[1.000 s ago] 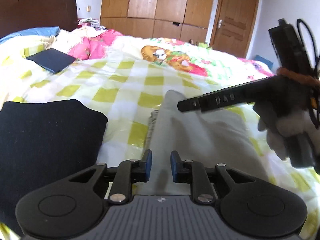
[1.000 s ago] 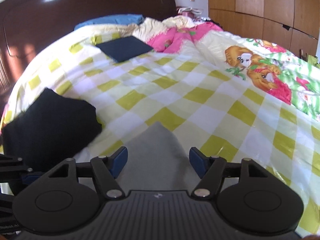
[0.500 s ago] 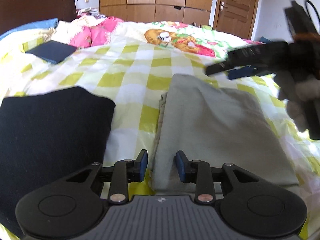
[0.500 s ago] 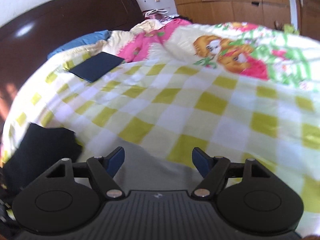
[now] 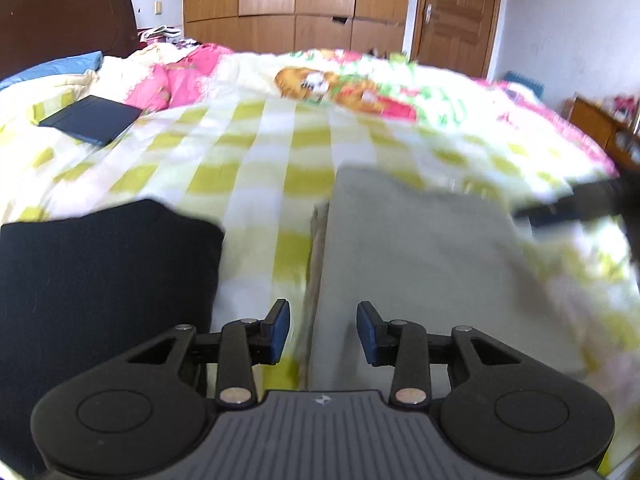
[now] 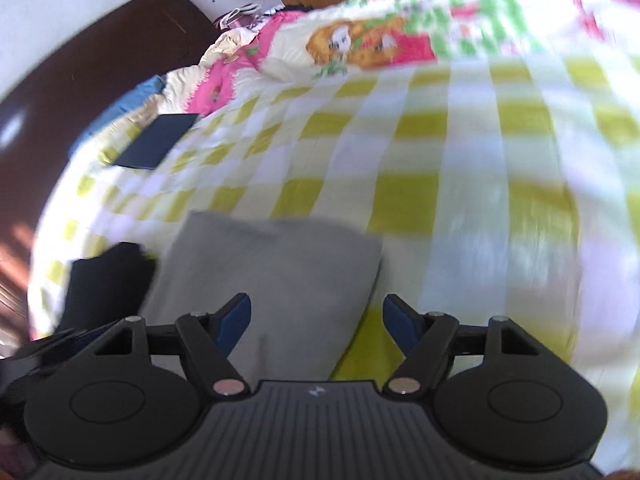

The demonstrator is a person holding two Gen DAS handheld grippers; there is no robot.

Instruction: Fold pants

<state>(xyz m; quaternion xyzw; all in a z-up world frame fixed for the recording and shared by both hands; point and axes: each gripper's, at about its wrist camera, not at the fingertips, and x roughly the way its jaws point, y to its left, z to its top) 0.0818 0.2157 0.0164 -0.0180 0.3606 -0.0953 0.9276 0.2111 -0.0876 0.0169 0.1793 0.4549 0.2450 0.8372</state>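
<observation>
Left tongs (image 5: 323, 332), jaws spread and empty, over the near left edge of the folded grey pants (image 5: 416, 264). Right tongs (image 6: 316, 322), spread wide, above their right edge. Left: folded black garment (image 5: 100, 280); beyond, checked bedspread (image 5: 256, 160).

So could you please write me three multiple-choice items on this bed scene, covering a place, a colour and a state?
1. Where does the black garment lie relative to the grey pants?
A. on top
B. to their left
C. under them
2. What colour are the quilt's checks?
A. yellow-green
B. blue
C. red
3. How do the left tongs stand?
A. shut on the pants
B. open
C. shut, holding nothing

Key: B, bare quilt separates them; A, the checks show yellow-green on white; B, a clear gap shows between the blue pads.
</observation>
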